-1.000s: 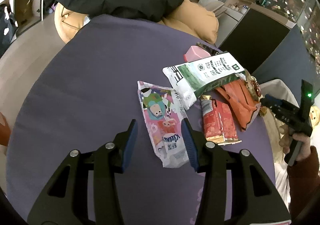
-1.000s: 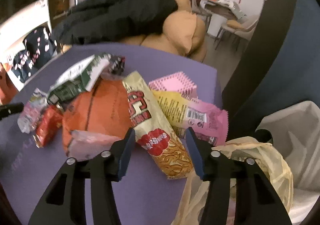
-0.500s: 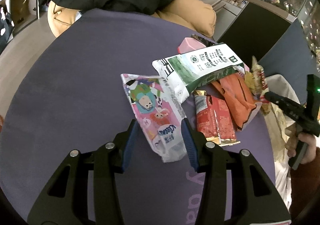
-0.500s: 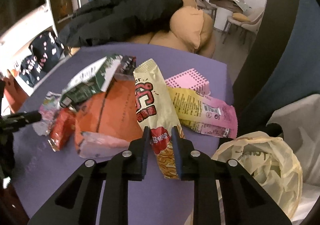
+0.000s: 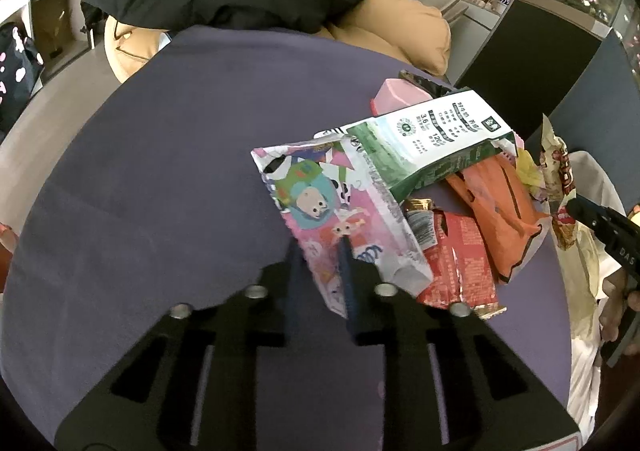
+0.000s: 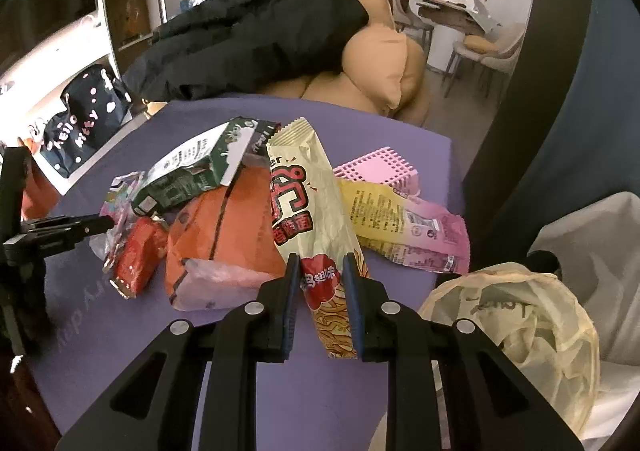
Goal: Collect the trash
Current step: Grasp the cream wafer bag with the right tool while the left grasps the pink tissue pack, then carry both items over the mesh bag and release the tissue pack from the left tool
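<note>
Left wrist view: the left gripper has just been closing and is pinching the cartoon-printed wrapper between its pads; a green-and-white carton, red packet and orange bag are lying just right, uncollected.

Right wrist view: the right gripper is clamping the cream noodle packet; the yellowish trash bag is waiting right of it, so most collecting remains.

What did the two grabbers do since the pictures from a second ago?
Both shut on wrappers. The left gripper, open around the cartoon wrapper before, has just been closing and now pinches it. The right gripper closed on the cream noodle-snack packet and tipped its far end up. The green carton, orange wrapper, red wrapper and yellow bag stayed put.
</note>
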A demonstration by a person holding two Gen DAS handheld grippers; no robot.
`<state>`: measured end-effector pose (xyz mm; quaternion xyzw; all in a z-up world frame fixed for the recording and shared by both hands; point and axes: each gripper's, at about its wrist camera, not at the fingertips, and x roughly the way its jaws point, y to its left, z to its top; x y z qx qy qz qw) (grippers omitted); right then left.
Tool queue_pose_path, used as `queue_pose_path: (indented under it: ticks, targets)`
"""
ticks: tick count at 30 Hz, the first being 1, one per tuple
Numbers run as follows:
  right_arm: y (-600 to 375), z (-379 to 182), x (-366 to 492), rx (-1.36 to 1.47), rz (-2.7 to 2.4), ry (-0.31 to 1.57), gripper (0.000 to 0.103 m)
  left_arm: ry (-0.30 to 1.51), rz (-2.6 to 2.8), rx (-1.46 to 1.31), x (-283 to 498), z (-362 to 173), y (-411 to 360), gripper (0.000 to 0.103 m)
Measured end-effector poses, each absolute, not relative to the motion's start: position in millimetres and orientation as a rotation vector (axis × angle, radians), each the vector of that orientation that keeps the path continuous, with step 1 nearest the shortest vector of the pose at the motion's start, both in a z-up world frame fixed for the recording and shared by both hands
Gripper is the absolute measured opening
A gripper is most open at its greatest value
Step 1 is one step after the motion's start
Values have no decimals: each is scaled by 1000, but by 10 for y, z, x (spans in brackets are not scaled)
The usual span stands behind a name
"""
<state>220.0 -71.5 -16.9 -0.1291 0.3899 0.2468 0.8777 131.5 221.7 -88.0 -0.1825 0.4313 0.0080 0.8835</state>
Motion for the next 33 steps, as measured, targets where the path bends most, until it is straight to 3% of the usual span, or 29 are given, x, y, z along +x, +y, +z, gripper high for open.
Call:
queue_pose_path:
  ticks: [5, 17, 33]
  targets:
    - [-704, -94, 2115, -281, 527, 786, 22, 857, -14, -404, 1266, -817, 2254, 3]
    - [-815, 36, 2025, -246, 528, 744, 22, 762, -72, -361, 1163, -379, 2091, 2]
    - [-1443, 654, 1769, -158, 503, 555, 22, 625, -180, -229, 1255, 528, 1293, 2]
